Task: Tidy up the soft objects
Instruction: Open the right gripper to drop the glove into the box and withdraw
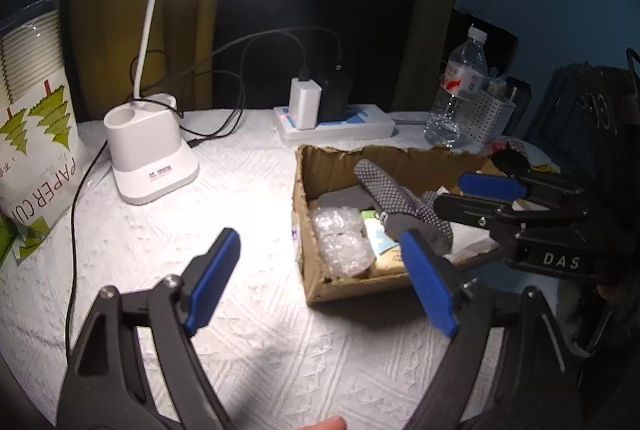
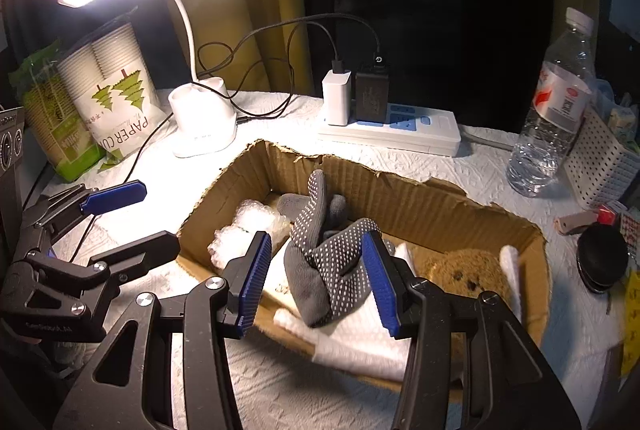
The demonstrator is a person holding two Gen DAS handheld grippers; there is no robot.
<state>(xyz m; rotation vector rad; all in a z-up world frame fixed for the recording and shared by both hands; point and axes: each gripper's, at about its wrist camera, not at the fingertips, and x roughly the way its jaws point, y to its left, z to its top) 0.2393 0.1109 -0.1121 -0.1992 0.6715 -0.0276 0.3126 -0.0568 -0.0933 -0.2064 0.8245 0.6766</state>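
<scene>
- The left gripper [image 1: 320,278] has 2 black plastic arms with triangular cut-outs, each tipped with a blue ribbed pad.
- Silver screw heads sit at the arm joints near the pads.
- The right gripper [image 2: 318,278] has the same build: black frame, 2 blue ridged pads, round silver screws at the pivots.
- In the left wrist view, the right gripper's black body carries white letters "DAS".
- A fingertip [image 1: 324,423] shows at the bottom edge of the left wrist view.
</scene>
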